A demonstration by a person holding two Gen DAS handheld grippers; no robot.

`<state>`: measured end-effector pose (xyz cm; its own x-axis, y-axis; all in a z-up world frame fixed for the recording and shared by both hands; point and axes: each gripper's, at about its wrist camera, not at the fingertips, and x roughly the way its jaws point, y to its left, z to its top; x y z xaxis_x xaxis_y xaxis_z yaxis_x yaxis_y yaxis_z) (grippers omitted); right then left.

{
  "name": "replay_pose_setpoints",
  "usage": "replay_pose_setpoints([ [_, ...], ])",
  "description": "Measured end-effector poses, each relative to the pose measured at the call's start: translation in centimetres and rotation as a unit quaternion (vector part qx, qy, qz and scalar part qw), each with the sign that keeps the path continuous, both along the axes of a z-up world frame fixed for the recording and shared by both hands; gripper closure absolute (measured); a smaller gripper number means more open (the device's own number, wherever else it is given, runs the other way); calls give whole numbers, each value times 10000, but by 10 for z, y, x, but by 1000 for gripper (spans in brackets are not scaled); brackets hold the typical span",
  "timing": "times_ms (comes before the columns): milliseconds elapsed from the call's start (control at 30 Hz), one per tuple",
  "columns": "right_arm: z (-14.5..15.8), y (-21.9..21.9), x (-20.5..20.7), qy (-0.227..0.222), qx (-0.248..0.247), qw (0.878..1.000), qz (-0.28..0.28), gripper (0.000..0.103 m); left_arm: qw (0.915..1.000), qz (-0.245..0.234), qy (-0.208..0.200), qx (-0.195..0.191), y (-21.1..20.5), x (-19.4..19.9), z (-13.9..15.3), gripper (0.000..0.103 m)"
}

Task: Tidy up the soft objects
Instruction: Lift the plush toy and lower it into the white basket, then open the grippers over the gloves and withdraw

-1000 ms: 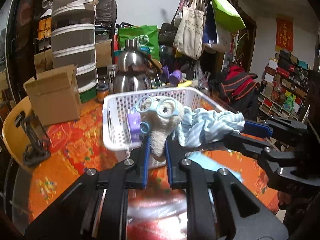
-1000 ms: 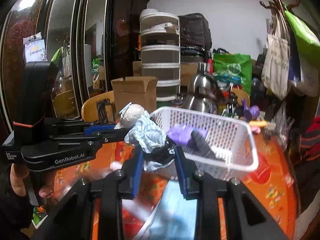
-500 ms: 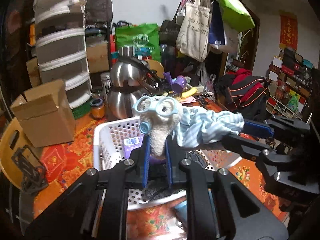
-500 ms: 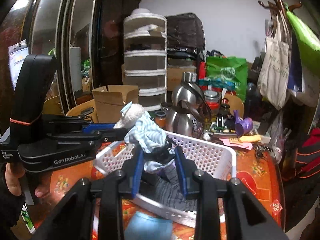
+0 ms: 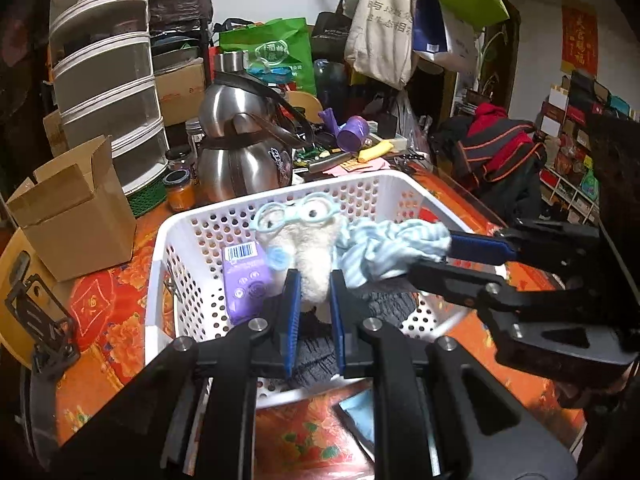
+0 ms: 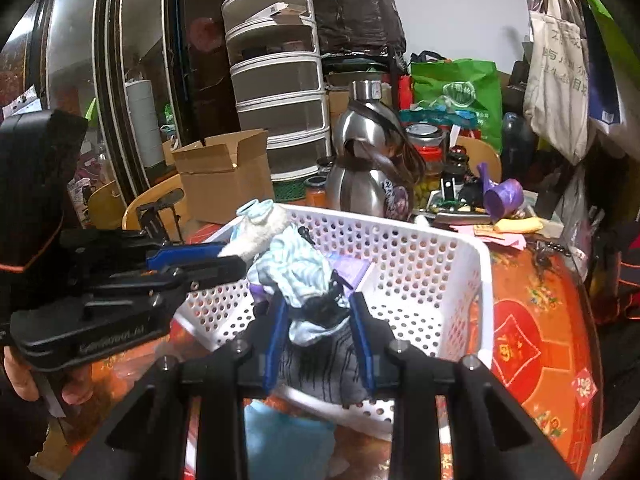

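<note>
White perforated plastic basket (image 5: 188, 236) is sitting on the orange patterned tablecloth (image 5: 100, 312). Over it, left gripper (image 5: 313, 280) is clamping a fuzzy cream plush (image 5: 316, 248) wearing pale-blue glasses; right gripper (image 6: 318, 312) is pinching its crumpled striped blue cloth (image 6: 294, 268).

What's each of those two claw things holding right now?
Left gripper: shut on the plush toy, over the basket.
Right gripper: shut on the striped cloth.

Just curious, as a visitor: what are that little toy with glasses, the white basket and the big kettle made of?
Toy: fuzzy cream plush, apparently fabric, matte.
Basket: white plastic, seemingly, smooth with punched round holes.
Kettle: shiny metal, likely stainless steel, mirror reflections.
</note>
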<state>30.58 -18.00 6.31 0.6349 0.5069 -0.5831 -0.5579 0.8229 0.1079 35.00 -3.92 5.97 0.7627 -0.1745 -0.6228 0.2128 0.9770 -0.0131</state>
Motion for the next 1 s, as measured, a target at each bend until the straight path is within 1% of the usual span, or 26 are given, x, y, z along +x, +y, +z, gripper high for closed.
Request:
replay_pose_setpoints([
  [100, -7, 2, 1, 96, -28, 10000, -4, 73, 10000, 51, 75, -13, 2, -1, -7, 89],
  [133, -8, 1, 2, 109, -19, 9999, -42, 72, 9999, 112, 28, 7, 4, -3, -8, 88],
  [167, -9, 0, 2, 105, 6, 9999, -88, 69, 9998, 173, -17, 34, 6, -3, -9, 78],
  [200, -10, -2, 3, 114, 29, 9998, -179, 68, 9997, 229, -46, 28, 9, -4, -10, 59],
  [233, -10, -4, 5, 136, 56, 9996, -242, 64, 9996, 275, -55, 6, 14, -4, -10, 47],
  [267, -10, -7, 6, 157, 90, 9993, -332, 54, 9994, 334, -66, -22, 18, -4, -10, 34],
  [300, -10, -10, 7, 157, 101, 9989, -419, 47, 9991, 396, -125, -78, 23, -6, -9, 32],
  [333, -10, -13, 8, 139, 90, 9984, -544, 36, 9990, 410, -157, -111, 26, -7, -8, 32],
  [433, -9, -22, 10, 134, 134, 9970, -751, 34, 9986, 475, -111, -212, 36, -9, -4, 27],
  [533, -6, -32, 13, 153, 207, 9956, -905, 26, 9981, 541, -108, -280, 45, -10, -4, 24],
  [600, -4, -35, 11, 106, 147, 9943, -1048, 26, 9979, 571, -90, -288, 50, -9, -6, 23],
  [667, -4, -34, 11, 99, 108, 9943, -1060, 23, 9975, 653, -56, -244, 52, -8, -8, 23],
  [733, -5, -32, 10, 97, 67, 9942, -1065, 23, 9973, 682, -44, -280, 55, -8, -10, 23],
  [867, -9, -28, 8, 144, 2, 9944, -1046, 23, 9976, 640, 65, -245, 56, -10, -14, 23],
  [933, -10, -28, 6, 168, 16, 9941, -1075, 23, 9975, 674, 77, -184, 56, -16, -15, 23],
  [1000, -8, -30, -3, 94, 28, 9932, -1163, 23, 9977, 605, 110, -292, 59, -26, -16, 23],
])
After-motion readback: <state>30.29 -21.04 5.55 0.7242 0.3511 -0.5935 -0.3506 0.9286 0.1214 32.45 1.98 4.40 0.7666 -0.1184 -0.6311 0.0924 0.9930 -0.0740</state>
